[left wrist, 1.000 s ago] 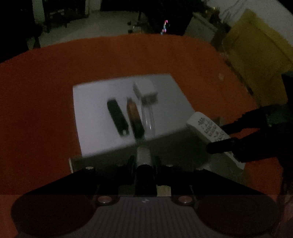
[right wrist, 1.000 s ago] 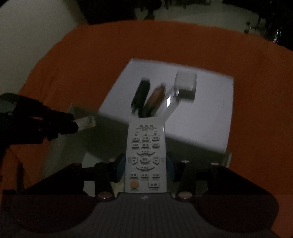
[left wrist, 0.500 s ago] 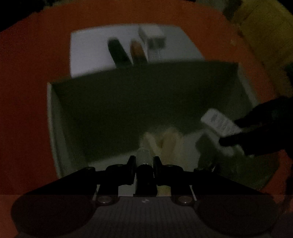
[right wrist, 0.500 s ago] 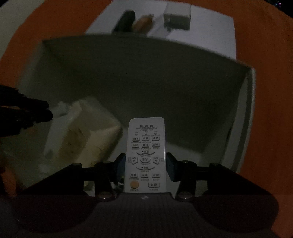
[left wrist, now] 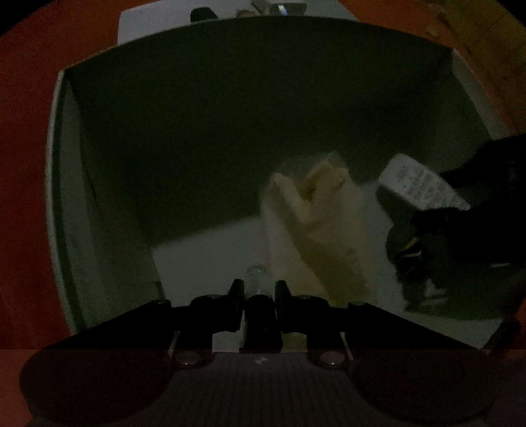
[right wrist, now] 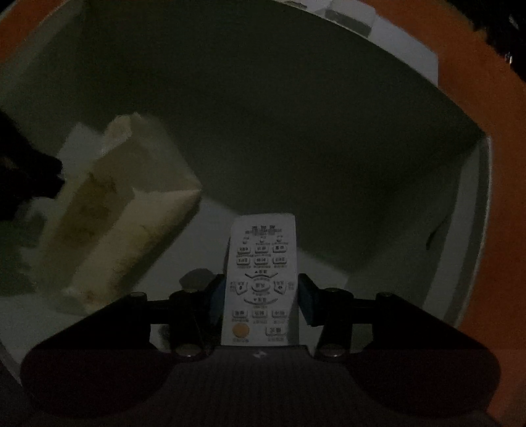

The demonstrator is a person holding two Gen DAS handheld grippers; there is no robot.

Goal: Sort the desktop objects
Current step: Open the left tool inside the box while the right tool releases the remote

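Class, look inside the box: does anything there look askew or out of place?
Yes. The cream foam block lies tilted against the white box's wall rather than flat on the floor. Its edges look ragged. Nothing appears spilled.

You are working in what reads as a dim room at home or in a plain office, though the pictures show little of it. An orange cloth [left wrist: 23,164] covers the tabletop, with a white sheet [left wrist: 148,19] laid on it and a deep pale storage box [left wrist: 65,230] set on top. The household clue is the white remote control [right wrist: 261,272] (its buttons carry printed labels), beside a cream foam block [right wrist: 108,223] inside the box.
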